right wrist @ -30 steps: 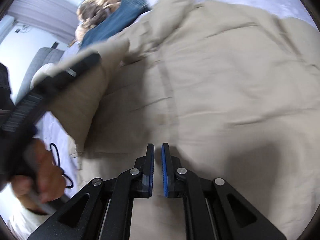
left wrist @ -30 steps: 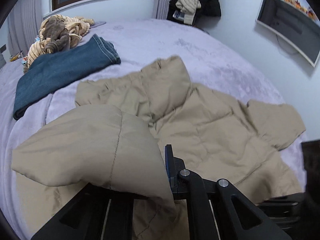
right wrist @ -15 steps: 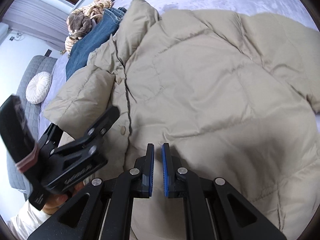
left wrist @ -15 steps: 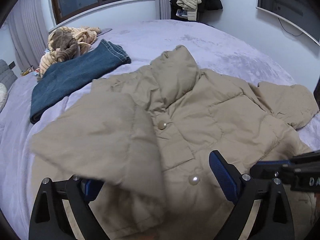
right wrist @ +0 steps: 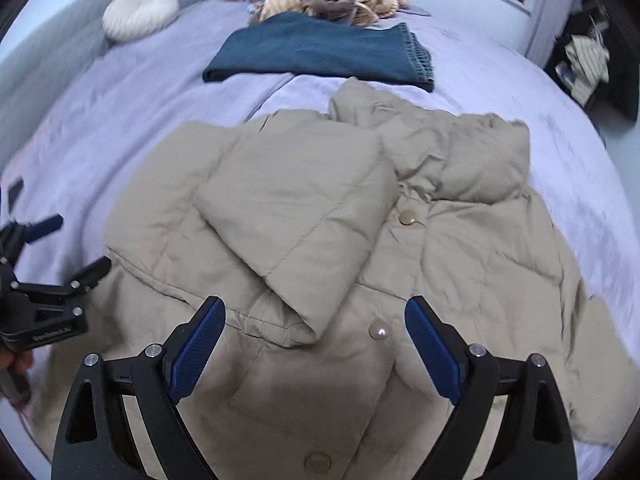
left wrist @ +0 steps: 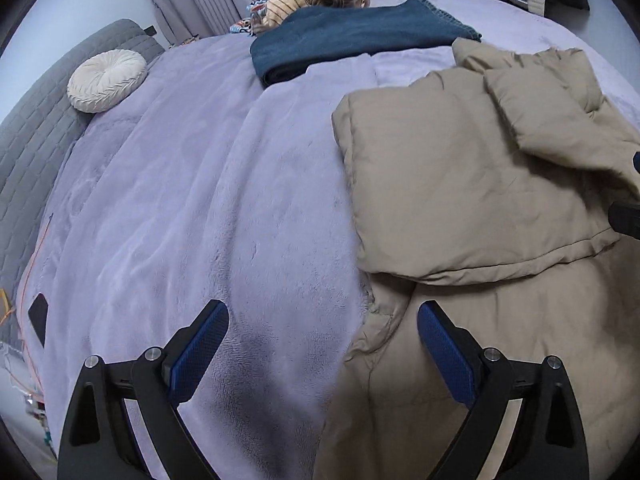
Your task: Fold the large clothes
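Blue-padded jaws of left gripper (left wrist: pixel 322 344) spread wide, empty, over lavender blanket (left wrist: pixel 192 208) beside jacket edge; right gripper (right wrist: pixel 314 338) likewise agape, empty, above tan puffer jacket (right wrist: pixel 328 248), sleeve folded across front; folded jeans (right wrist: pixel 320 52) beyond collar; round cushion (left wrist: pixel 106 80) by headboard.

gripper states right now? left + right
Left gripper: open, empty, over the bed cover by the jacket.
Right gripper: open, empty, above the jacket's folded sleeve.

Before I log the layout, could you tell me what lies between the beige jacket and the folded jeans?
Only bare lilac blanket: the right wrist view shows a narrow strip between the beige jacket collar and the folded jeans.
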